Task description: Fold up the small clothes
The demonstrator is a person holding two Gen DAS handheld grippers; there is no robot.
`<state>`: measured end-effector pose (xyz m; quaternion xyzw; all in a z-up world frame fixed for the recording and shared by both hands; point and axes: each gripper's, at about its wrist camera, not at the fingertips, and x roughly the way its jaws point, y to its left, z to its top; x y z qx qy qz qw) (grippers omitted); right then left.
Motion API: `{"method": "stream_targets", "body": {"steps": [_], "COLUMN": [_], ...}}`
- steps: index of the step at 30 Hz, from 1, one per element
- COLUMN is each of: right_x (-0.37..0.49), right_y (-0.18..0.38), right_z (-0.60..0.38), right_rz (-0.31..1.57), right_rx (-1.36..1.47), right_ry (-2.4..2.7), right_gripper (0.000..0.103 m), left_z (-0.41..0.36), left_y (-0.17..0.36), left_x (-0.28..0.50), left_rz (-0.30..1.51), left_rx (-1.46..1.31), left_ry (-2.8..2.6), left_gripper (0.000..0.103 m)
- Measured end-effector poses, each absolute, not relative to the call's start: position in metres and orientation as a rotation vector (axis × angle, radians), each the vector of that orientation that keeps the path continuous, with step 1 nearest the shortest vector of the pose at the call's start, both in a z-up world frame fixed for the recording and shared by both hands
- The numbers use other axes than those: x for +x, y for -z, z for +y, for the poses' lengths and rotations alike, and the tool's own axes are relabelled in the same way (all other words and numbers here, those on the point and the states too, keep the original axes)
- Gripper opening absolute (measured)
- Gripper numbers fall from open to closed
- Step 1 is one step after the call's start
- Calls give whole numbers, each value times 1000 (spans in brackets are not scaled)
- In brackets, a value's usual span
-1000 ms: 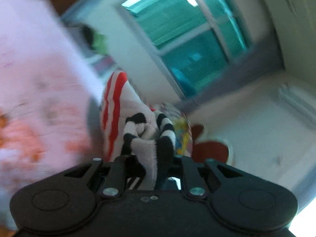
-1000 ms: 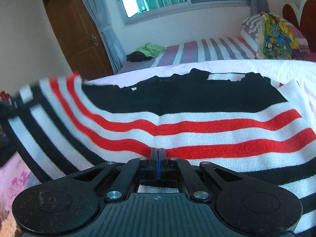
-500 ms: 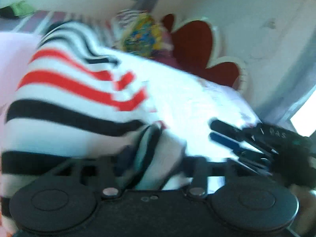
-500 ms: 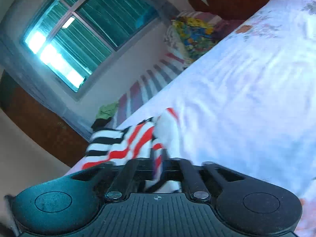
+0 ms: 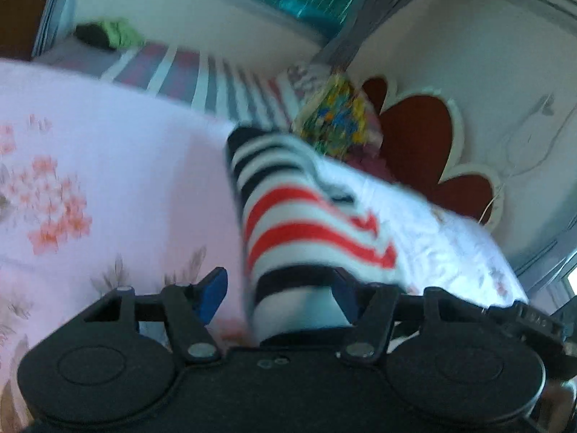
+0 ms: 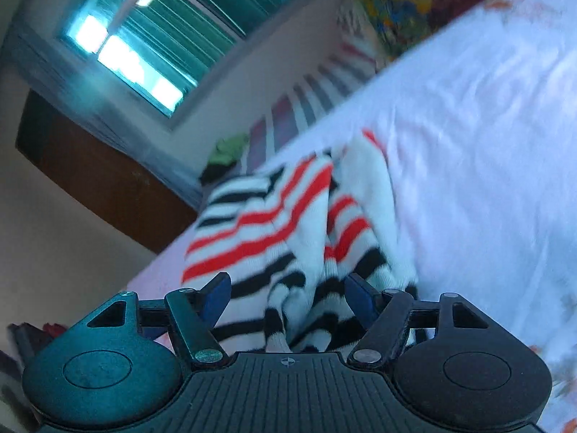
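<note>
Jaws of my left tool and right tool stand apart, closing slightly. Between each pair lies the striped top on the bed, unclamped.

Motion blur is smearing the striped garment, whose near end is disappearing behind the left gripper body.

A bedroom: floral bedsheet, headboard, window.
</note>
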<state>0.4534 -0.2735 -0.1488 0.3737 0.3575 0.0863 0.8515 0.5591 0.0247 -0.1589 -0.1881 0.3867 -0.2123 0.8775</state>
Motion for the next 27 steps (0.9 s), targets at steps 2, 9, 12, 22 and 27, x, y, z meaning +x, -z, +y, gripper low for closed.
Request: {"method": "stream_targets", "body": {"steps": [2,9,12,22,27], "right_x": [460,486,491,474,455], "right_y": [158,166,160,127,111], "right_z": [-274,-262,-249,-193,-207], "right_rz": [789,835,834,660,543], "right_rx": [810,773,659,117,61], "right_ry": [-175,-195,-184,-153,-70], "right_gripper": [66,48,31,23,23], "left_z": [26,34,38,24,-4], "left_y": [170,176,165,155,151], "left_x": [562,555,554,581,585], "left_rz": [829,841,815,787,774], "left_rx": [-384,-398,-367,-335,-277], "left_ry": [426,422,418,408,455], "left_gripper": [61,65,63,50,54]}}
